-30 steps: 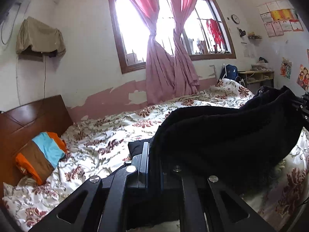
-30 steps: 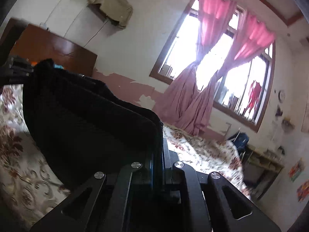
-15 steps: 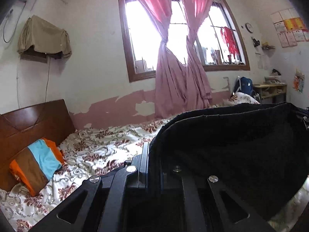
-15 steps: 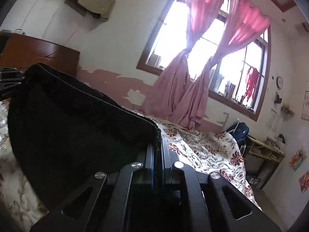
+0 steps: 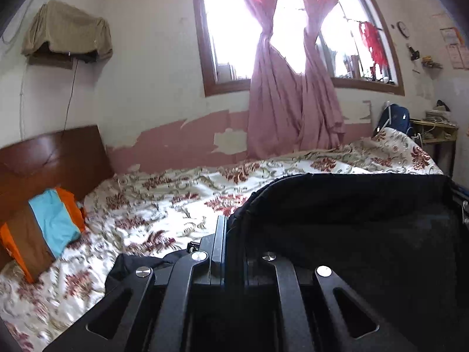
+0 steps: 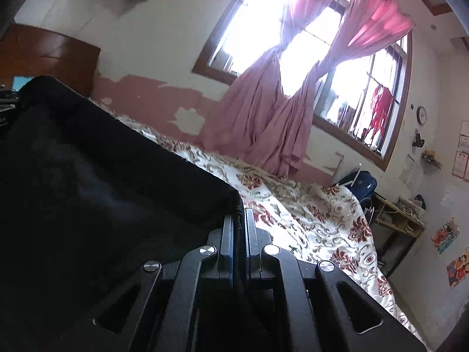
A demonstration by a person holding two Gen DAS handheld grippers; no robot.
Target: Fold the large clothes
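Observation:
A large black garment (image 5: 351,226) hangs stretched between my two grippers above the bed. My left gripper (image 5: 233,228) is shut on its left top edge; the cloth spreads to the right of it. My right gripper (image 6: 239,220) is shut on the other end, with the black garment (image 6: 102,182) spreading to the left. Part of the cloth trails down on the bedspread (image 5: 140,264) in the left wrist view. The right gripper's body shows at the far right edge (image 5: 461,202).
The bed has a floral bedspread (image 5: 164,205) and a wooden headboard (image 5: 49,158). An orange, blue and brown pillow (image 5: 44,231) lies by the headboard. Pink curtains (image 5: 293,88) hang at the window. A small desk (image 6: 395,217) and blue bag (image 6: 360,184) stand past the bed's foot.
Both grippers have lifted the black garment higher and tilted upward; its top edge is now pulled straighter between them, and more of the wall and window shows.

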